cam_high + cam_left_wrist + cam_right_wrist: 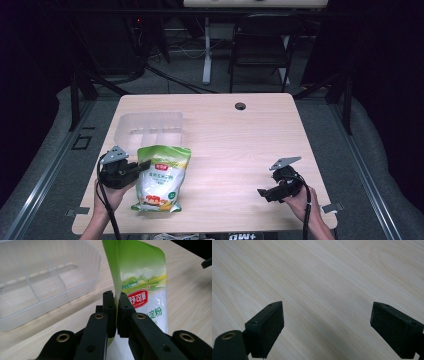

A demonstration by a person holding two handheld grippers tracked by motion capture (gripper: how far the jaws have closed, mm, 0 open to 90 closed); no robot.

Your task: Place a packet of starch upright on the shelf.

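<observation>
Black fingers (pixel 111 312) of the left gripper (pixel 116 315) are pinched tight on the side edge of a green and white starch pouch (pixel 142 290), which lies flat on the pale wooden worktop (pixel 235 140) just in front of a clear plastic divided box (pixel 147 127). From the pouch, the right gripper (pixel 270 192) sits well apart toward the worktop's other side, its fingers (pixel 268 325) spread wide over bare wood grain and holding nothing. Beyond the worktop's far edge, a dark room shows a black chair (pixel 260 45), a white table leg (pixel 206 50) and cables on grey floor. The left gripper view reveals red printing on the pouch and the box's inner partitions, which the high view leaves faint.
</observation>
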